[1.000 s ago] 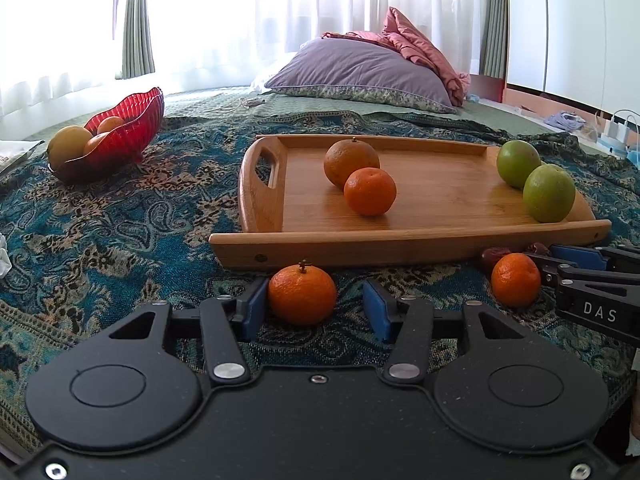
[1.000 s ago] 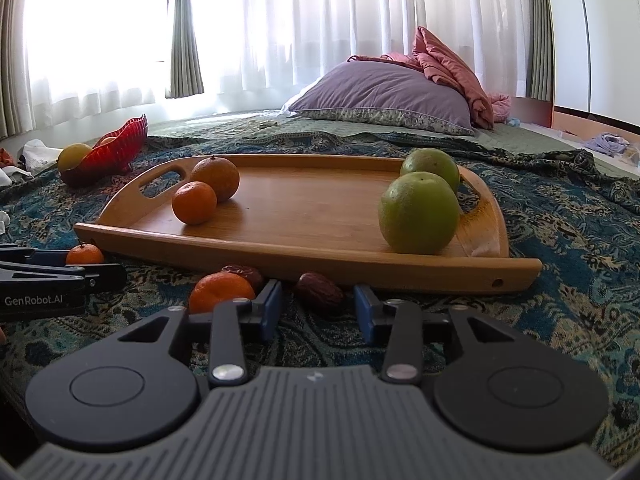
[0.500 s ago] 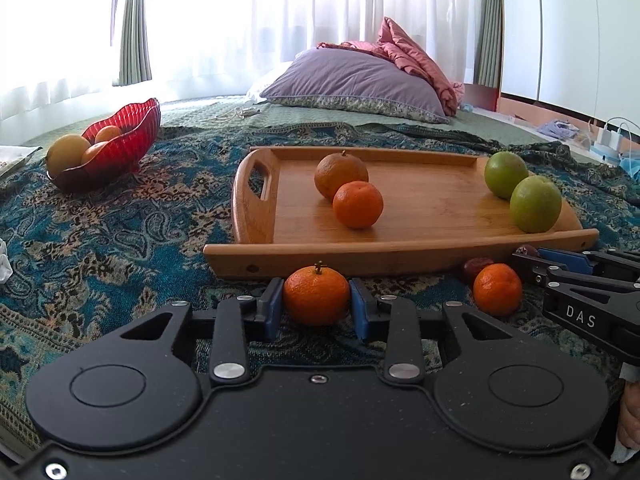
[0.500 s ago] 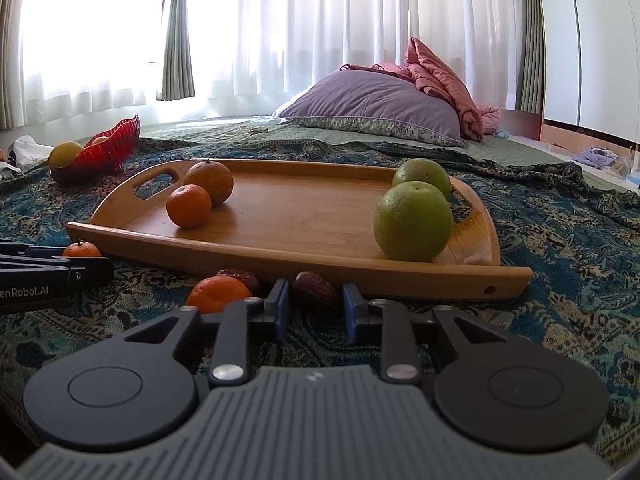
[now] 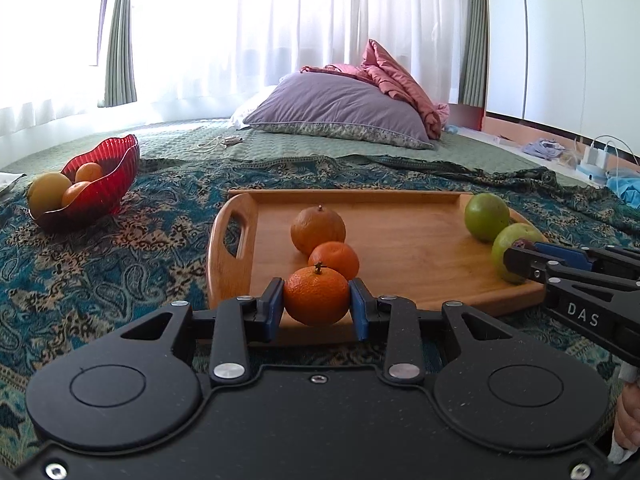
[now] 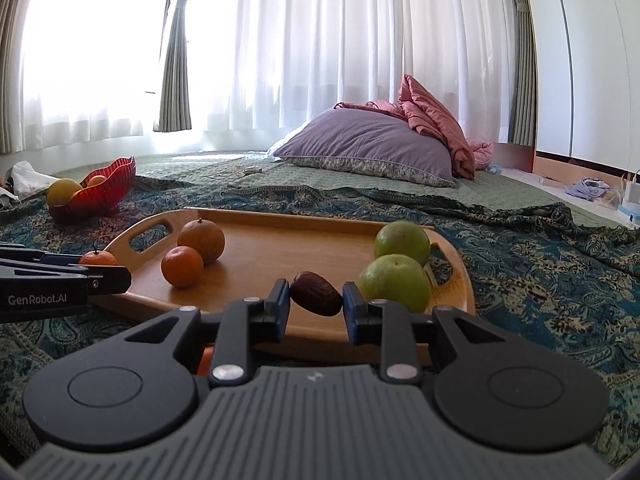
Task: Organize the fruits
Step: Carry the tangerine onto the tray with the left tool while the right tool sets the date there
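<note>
My left gripper (image 5: 317, 309) is clamped on a small round orange mandarin with a green stem nub (image 5: 317, 295), blue pads (image 5: 273, 307) pressed on both sides, fruit lifted clear of the bed cover and hanging just in front of the near rim of the light wooden tray with cut-out handles (image 5: 400, 236). My right gripper (image 6: 316, 309) pinches a dark brown wrinkled date (image 6: 316, 293) end to end between its blue pads, held up over the tray's near edge; from the left wrist view the date shows only as a dark bit at the tips.

On the tray: a larger dull orange (image 5: 318, 229) and a smaller bright mandarin (image 5: 334, 259) touching each other towards the left handle, two green round fruits (image 6: 394, 280) side by side at the right end. Another orange fruit (image 6: 204, 360) peeks out under my right gripper body, mostly hidden.

Tray sits on a teal paisley patterned bed cover (image 5: 120, 264). Red ribbed glass bowl (image 5: 102, 184) well to the left, holding a yellowish fruit and two orange ones. Farther back a purple pillow (image 5: 340, 114) with a pink quilt (image 5: 396, 80) bunched on it, white sheer curtains (image 6: 320, 52) behind. A bit of a person's hand (image 5: 626, 420) at the right edge, left wrist view.
</note>
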{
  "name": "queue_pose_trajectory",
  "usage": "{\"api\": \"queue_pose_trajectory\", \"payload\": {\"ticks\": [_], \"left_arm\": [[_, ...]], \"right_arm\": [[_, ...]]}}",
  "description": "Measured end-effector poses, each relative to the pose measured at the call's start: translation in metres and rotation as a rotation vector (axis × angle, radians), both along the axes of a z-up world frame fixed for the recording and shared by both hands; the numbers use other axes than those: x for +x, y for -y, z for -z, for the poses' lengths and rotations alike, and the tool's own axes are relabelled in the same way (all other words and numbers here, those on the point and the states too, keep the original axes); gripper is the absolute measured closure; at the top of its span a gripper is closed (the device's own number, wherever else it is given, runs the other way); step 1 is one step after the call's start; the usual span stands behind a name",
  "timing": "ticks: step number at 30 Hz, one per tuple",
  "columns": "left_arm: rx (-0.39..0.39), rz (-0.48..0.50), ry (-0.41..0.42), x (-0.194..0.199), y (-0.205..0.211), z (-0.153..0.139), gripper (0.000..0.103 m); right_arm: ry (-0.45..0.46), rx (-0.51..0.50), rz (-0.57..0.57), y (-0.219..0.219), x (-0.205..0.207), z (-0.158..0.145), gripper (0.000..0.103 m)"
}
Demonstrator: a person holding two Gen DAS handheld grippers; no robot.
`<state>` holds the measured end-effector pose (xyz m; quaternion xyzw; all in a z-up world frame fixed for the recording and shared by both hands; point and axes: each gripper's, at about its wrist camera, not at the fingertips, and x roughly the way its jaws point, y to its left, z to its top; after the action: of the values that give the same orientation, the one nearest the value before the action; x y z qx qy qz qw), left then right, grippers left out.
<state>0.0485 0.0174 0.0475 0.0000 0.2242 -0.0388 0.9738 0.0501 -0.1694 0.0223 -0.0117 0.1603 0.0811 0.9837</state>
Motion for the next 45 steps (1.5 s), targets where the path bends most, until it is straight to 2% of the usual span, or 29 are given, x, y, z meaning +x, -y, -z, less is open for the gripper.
{"api": "queue_pose_trajectory", "payload": {"ticks": [7,13,18,21,24,28,31,36,45], "left_arm": [[-0.011,0.022,0.008,0.030,-0.002,-0.018,0.070],[-0.067,0.038,-0.002,0.077,-0.009,-0.040,0.070],[-0.072,0.055,-0.079,0.134,-0.011,-0.053,0.070],[-0.082,0.055,-0.161,0.172,-0.012,-0.054,0.070],[-0.105,0.055,-0.247,0.205,-0.012,-0.047,0.070],[-0.069,0.011,-0.299,0.234,-0.007,-0.037,0.070],[-0.074,-0.002,-0.323,0.244,-0.006,-0.031,0.070],[-0.062,-0.011,-0.365,0.252,-0.004,-0.020,0.070],[-0.048,-0.022,-0.387,0.257,-0.003,-0.012,0.070]], "right_arm": [[0.025,-0.002,0.028,0.011,0.021,-0.016,0.071],[-0.055,0.053,0.037,0.034,0.070,-0.042,0.071],[-0.168,0.025,0.039,0.047,0.131,-0.061,0.071],[-0.258,0.004,0.040,0.052,0.166,-0.065,0.071],[-0.349,0.034,0.025,0.058,0.196,-0.061,0.071],[-0.415,0.006,0.054,0.060,0.219,-0.046,0.071],[-0.468,0.016,0.055,0.062,0.230,-0.035,0.071],[-0.492,0.001,0.051,0.061,0.239,-0.026,0.071],[-0.531,-0.021,0.037,0.053,0.254,-0.020,0.071]]}}
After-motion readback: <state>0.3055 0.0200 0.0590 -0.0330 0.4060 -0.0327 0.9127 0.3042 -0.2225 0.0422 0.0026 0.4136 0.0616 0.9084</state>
